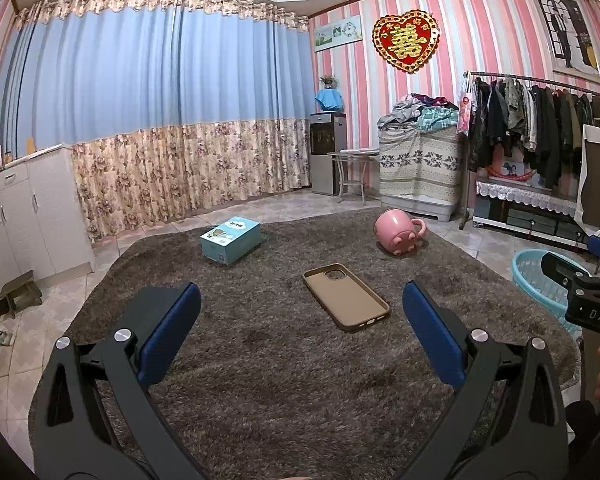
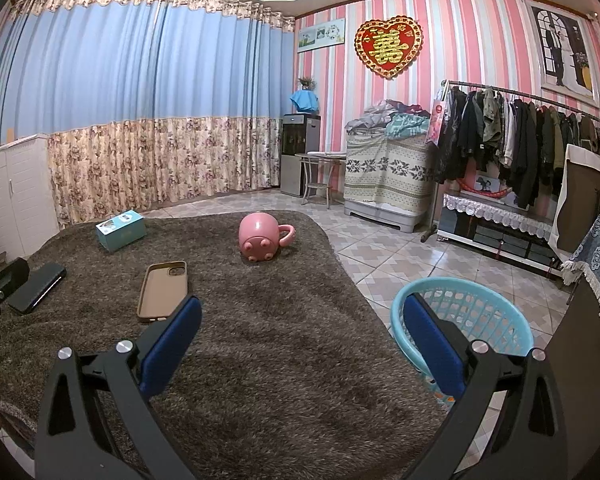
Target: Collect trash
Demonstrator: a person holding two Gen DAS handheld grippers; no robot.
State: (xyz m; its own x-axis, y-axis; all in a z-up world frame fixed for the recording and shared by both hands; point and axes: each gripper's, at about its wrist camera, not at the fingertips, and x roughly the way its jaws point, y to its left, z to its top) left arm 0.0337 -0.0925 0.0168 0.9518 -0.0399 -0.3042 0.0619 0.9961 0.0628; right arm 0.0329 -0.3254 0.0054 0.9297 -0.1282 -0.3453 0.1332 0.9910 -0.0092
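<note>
The left gripper (image 1: pixel 302 320) hangs over the brown rug (image 1: pixel 260 360), spread wide and holding nothing. Just past its fingertips lies a tan phone case (image 1: pixel 346 298), open side up. The right gripper (image 2: pixel 302 332) is likewise spread wide and empty, above the rug's edge; its right finger stands before the rim of a light-blue basket (image 2: pixel 496 320) on the tiled floor. Farther off on the rug rest a teal box (image 1: pixel 231 240) and a tipped pink mug (image 1: pixel 396 232), well apart.
</note>
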